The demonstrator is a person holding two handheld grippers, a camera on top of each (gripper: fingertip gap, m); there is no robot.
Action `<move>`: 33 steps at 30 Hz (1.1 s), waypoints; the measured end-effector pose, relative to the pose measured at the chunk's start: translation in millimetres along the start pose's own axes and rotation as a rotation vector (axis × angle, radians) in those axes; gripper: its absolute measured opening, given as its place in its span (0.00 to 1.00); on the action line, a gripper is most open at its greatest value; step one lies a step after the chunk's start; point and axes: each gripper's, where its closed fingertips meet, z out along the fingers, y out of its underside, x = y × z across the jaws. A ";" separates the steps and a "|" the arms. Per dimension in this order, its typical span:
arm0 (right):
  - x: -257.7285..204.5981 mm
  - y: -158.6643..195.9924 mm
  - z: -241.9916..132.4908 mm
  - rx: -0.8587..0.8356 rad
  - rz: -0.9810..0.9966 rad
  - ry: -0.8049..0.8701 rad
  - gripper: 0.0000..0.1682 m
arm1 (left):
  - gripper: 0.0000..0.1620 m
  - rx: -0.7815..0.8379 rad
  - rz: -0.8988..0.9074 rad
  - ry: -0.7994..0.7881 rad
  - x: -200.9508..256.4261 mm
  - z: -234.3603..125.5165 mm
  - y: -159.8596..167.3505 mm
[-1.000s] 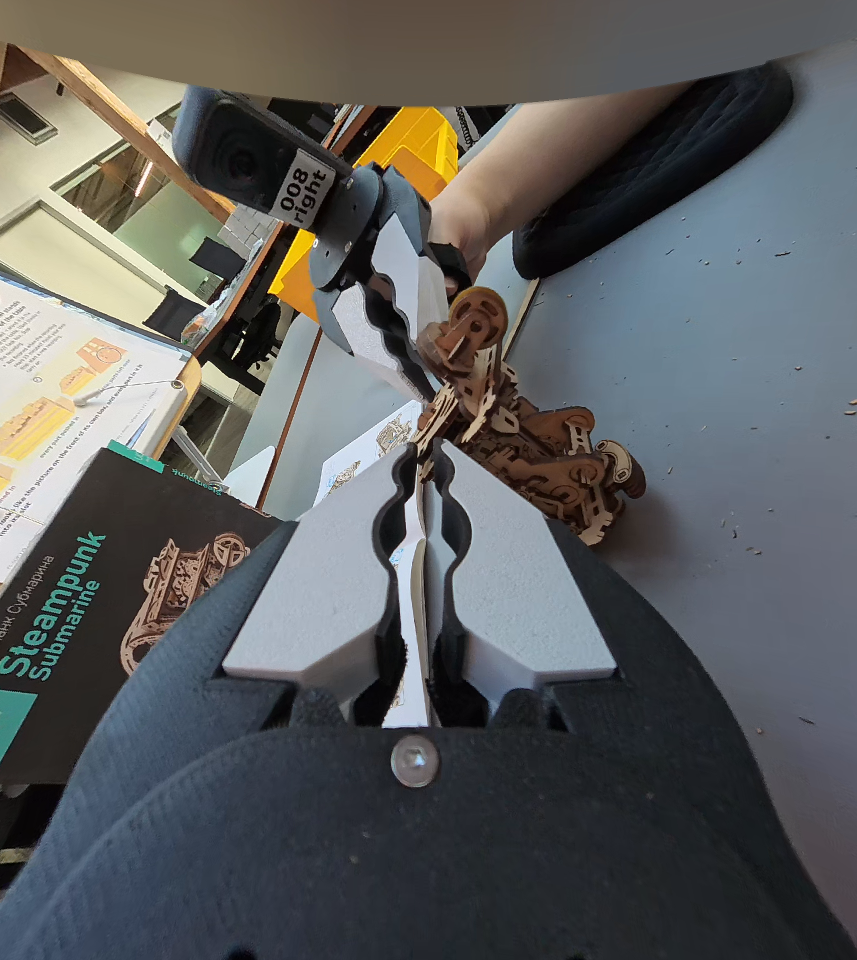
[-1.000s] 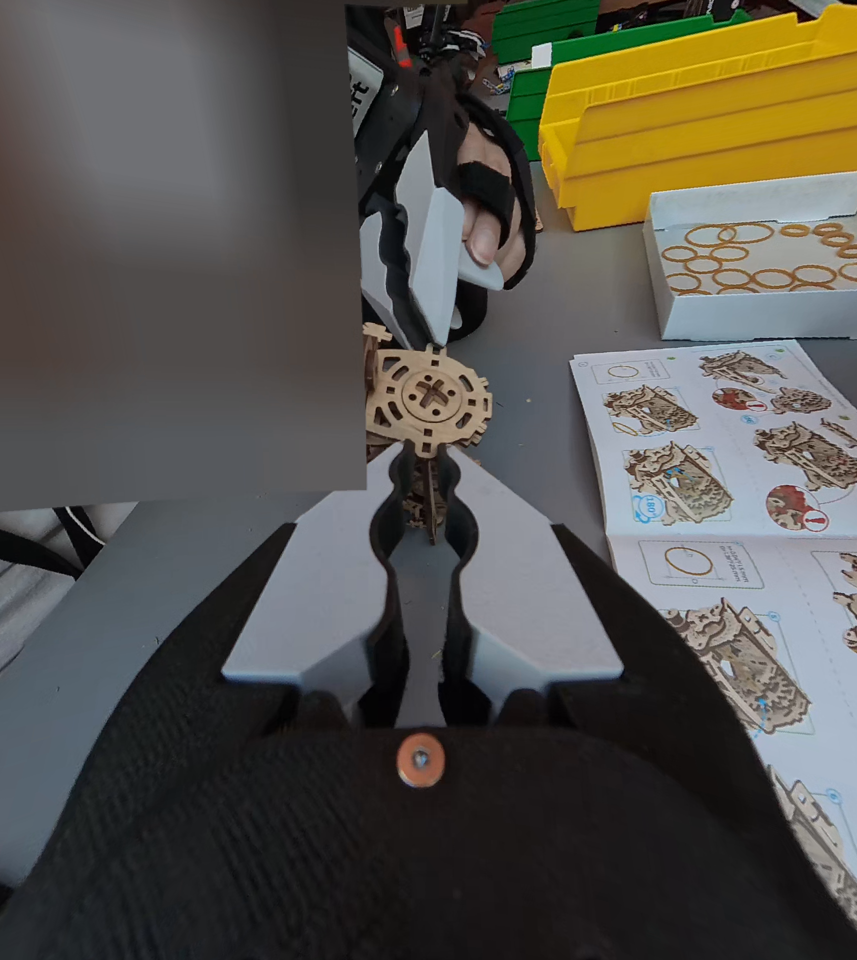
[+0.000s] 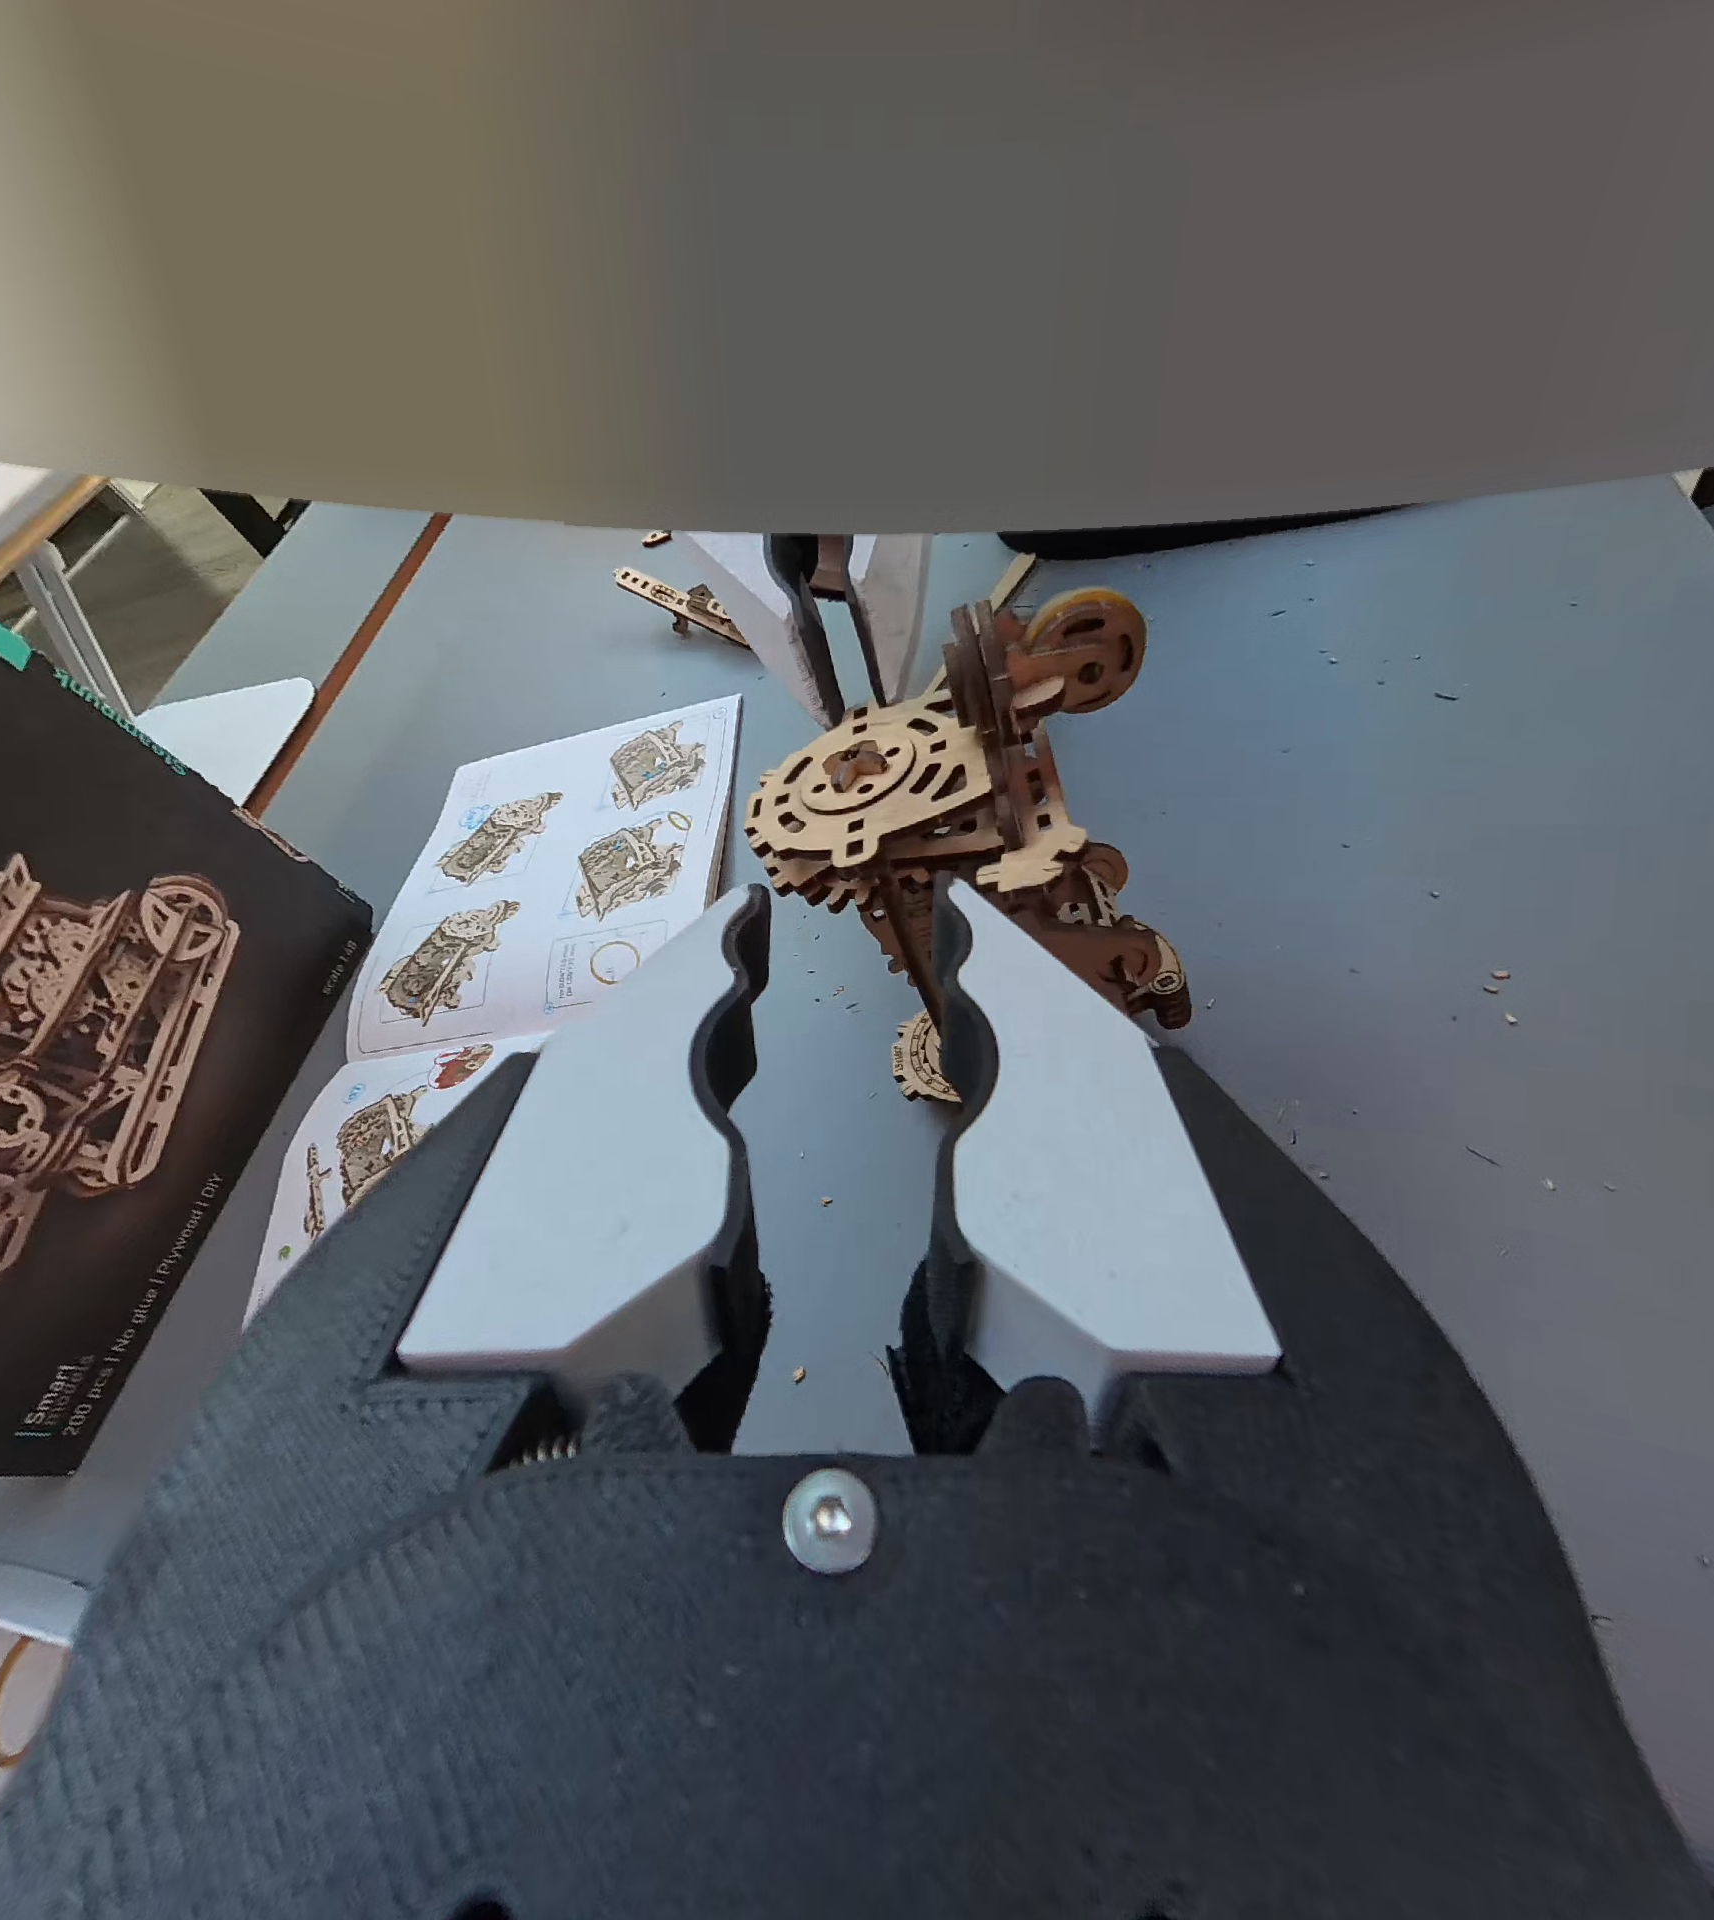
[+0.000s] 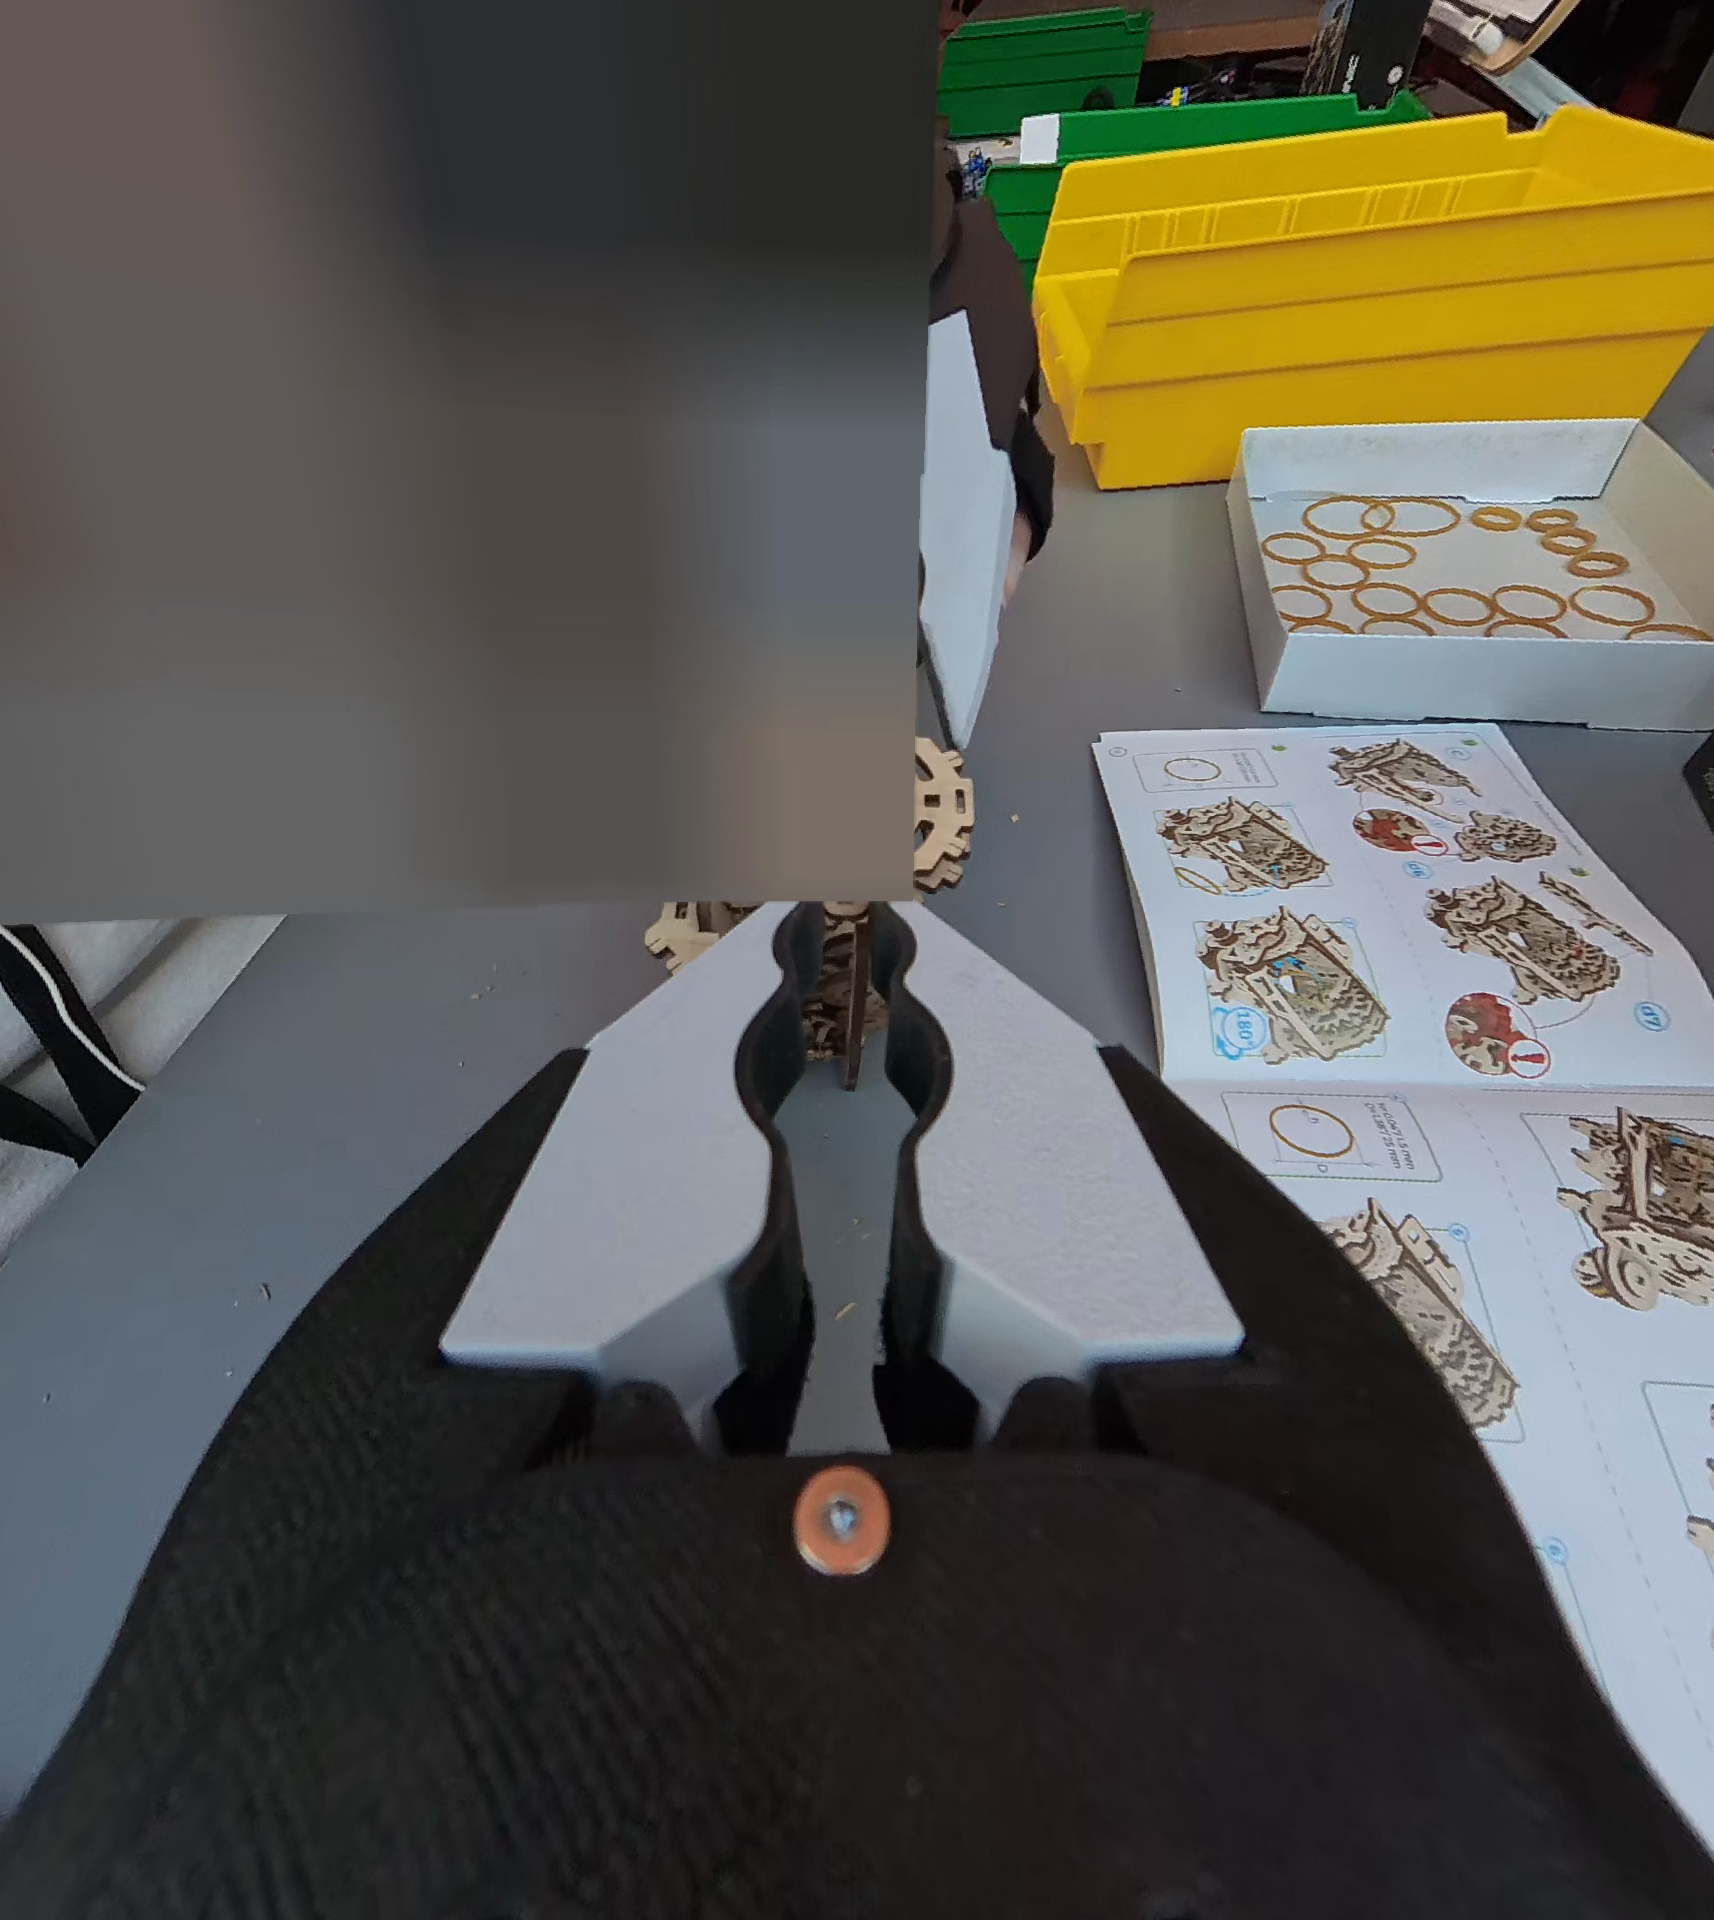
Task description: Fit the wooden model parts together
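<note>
- Wooden model [image 3: 946,831]: partly assembled, gears and wheel already fitted, standing on the table [image 3: 1455,935] near its middle, beside the open instruction booklet [image 3: 562,883].
- Right gripper [image 4: 842,935]: clenched on a thin panel of the model.
- Left gripper [image 3: 853,914]: released, holding nothing, one finger just beside the model.
- Left to fit, probably: a loose strip [image 3: 681,605] farther back.

A grey table [image 3: 1455,831] fills the scene, dusted with small wood chips and lit evenly and brightly. At its far side sits a yellow storage bin [image 4: 1352,312], with green bins [image 4: 1040,62] stacked behind it. Off the table's left edge there's a wooden-edged desk [image 3: 53,520] and some floor [image 3: 136,613], all rather blurred.
</note>
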 end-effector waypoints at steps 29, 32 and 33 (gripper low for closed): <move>-1.8 1.9 1.5 -0.014 -0.016 -0.003 0.04 | 0.01 -0.002 -0.098 0.020 6.3 -4.1 8.2; -1.3 2.2 1.1 -0.008 -0.008 -0.006 0.04 | 0.01 -0.002 -0.096 0.020 6.4 -4.2 8.0; -1.1 2.4 1.1 -0.006 -0.005 -0.007 0.04 | 0.01 -0.001 -0.097 0.021 6.5 -4.2 7.9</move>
